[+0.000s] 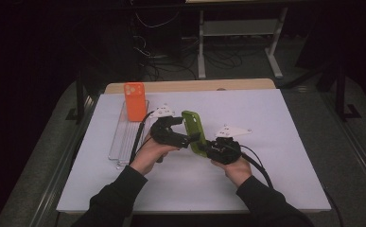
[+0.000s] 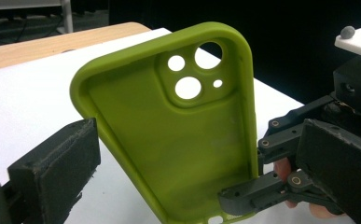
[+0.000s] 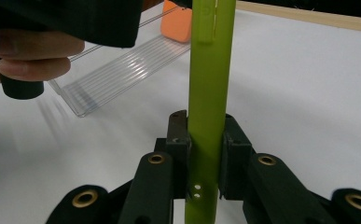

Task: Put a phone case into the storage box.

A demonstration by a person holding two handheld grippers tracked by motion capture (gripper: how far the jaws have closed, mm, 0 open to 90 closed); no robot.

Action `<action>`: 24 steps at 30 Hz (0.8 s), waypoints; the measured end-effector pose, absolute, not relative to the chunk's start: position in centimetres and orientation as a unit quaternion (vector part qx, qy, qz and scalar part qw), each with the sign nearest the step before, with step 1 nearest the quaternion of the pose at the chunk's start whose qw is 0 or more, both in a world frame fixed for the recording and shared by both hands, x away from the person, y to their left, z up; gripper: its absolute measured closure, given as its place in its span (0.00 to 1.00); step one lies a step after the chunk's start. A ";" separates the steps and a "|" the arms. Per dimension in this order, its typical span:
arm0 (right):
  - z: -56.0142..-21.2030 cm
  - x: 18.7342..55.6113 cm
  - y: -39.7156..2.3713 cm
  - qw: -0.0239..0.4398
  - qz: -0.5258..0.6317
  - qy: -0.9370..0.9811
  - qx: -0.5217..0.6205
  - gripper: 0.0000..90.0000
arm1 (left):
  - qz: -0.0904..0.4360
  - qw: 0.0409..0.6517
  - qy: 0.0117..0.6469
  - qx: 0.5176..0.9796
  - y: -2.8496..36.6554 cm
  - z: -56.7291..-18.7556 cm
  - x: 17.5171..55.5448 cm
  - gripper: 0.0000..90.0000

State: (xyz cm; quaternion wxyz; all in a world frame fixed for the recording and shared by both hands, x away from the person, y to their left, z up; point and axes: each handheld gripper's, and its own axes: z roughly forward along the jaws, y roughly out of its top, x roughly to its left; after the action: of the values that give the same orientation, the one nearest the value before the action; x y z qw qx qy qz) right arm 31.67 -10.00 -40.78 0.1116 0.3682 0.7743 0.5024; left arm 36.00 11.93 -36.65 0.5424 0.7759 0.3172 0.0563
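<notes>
— Grip check: right gripper [image 3: 206, 154] pinching the bottom end of the soft olive-green phone case [image 2: 178, 140], held upright over the middle of the white table [image 1: 275, 123].

— Left gripper [image 2: 187, 182]?

— Jaws spread, either side of the case; contact seems absent, hard to tell.

— Other items?

— Orange phone case [image 1: 135, 101] standing in the clear ribbed plastic tray [image 1: 124, 142], far-left part of the table.
</notes>
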 end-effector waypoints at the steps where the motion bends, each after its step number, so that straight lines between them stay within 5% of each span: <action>1: -40.8 31.7 -10.0 0.112 0.502 0.774 0.368 0.84 | 0.057 0.543 0.317 0.775 11.9 -36.7 36.0 0.00; 24: -40.5 31.0 -9.3 0.108 0.512 0.779 0.345 0.84 | 0.043 0.555 0.327 0.763 12.2 -37.0 36.6 0.00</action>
State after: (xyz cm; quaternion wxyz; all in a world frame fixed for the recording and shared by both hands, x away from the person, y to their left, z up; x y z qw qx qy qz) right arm 31.04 -9.27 -40.51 0.1077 0.3451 0.7790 0.5124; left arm 36.60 12.18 -36.99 0.5552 0.7634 0.3272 0.0429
